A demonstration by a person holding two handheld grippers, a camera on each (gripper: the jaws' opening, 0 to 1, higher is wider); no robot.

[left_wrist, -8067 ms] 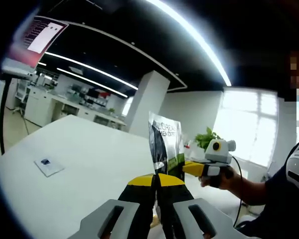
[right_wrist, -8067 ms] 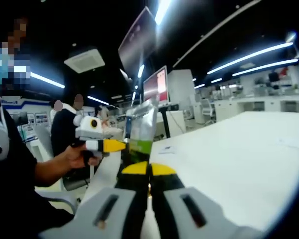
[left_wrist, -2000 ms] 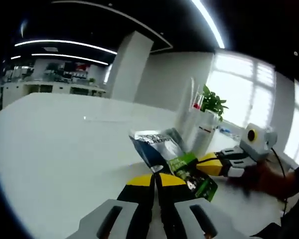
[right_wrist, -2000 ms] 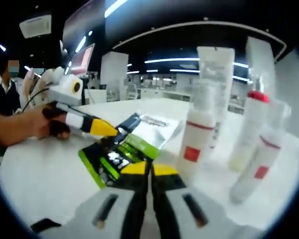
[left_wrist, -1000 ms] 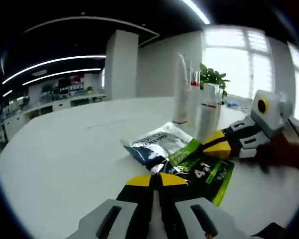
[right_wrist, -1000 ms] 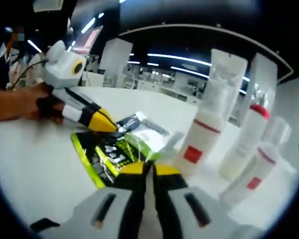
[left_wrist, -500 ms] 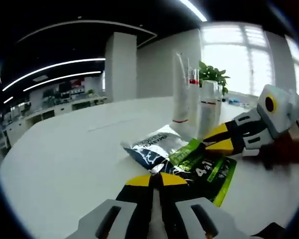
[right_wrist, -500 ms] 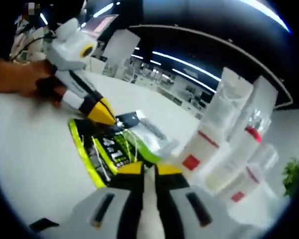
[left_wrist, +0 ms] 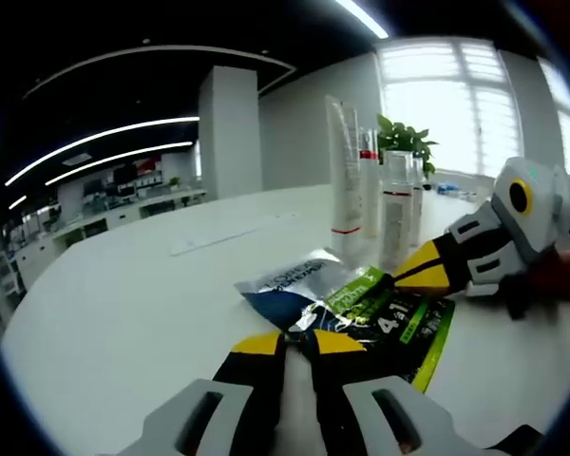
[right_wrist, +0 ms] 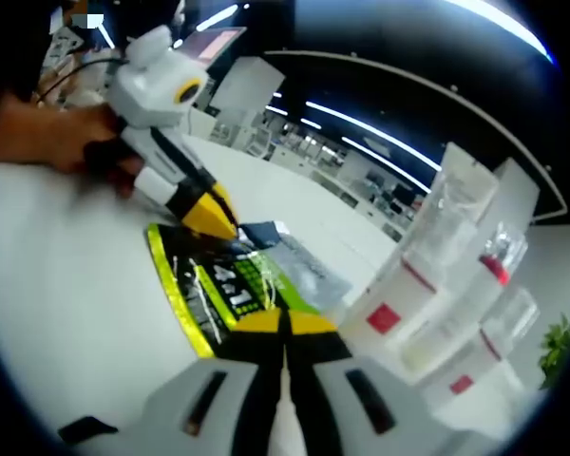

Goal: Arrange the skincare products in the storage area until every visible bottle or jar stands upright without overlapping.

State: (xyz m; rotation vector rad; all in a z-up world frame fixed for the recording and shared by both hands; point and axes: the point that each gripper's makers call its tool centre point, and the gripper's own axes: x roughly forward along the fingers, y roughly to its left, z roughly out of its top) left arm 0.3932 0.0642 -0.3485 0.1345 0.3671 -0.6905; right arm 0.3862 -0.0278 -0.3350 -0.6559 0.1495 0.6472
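Note:
A flat sachet (left_wrist: 361,304), silver, dark blue and green, lies on the white table (left_wrist: 123,313). My left gripper (left_wrist: 299,344) stands at its near corner with the jaws a little apart. The right gripper (left_wrist: 399,278) comes in from the right, its yellow tip on the sachet's green edge. In the right gripper view the sachet (right_wrist: 228,280) lies ahead of my right gripper (right_wrist: 285,325), which is shut on its near edge. The left gripper (right_wrist: 218,220) meets its far end. Upright white bottles (right_wrist: 389,304) and a tall tube (left_wrist: 345,171) stand close beside the sachet.
A red-capped bottle (right_wrist: 494,266) and another white bottle (right_wrist: 465,375) stand at the right. A potted plant (left_wrist: 404,142) sits behind the bottles. A paper sheet (left_wrist: 223,237) lies farther off. A person's hand (right_wrist: 47,133) holds the left gripper.
The sachet came down from upright in the air to flat on the table beside the bottles. In the last half second the left jaws have parted slightly.

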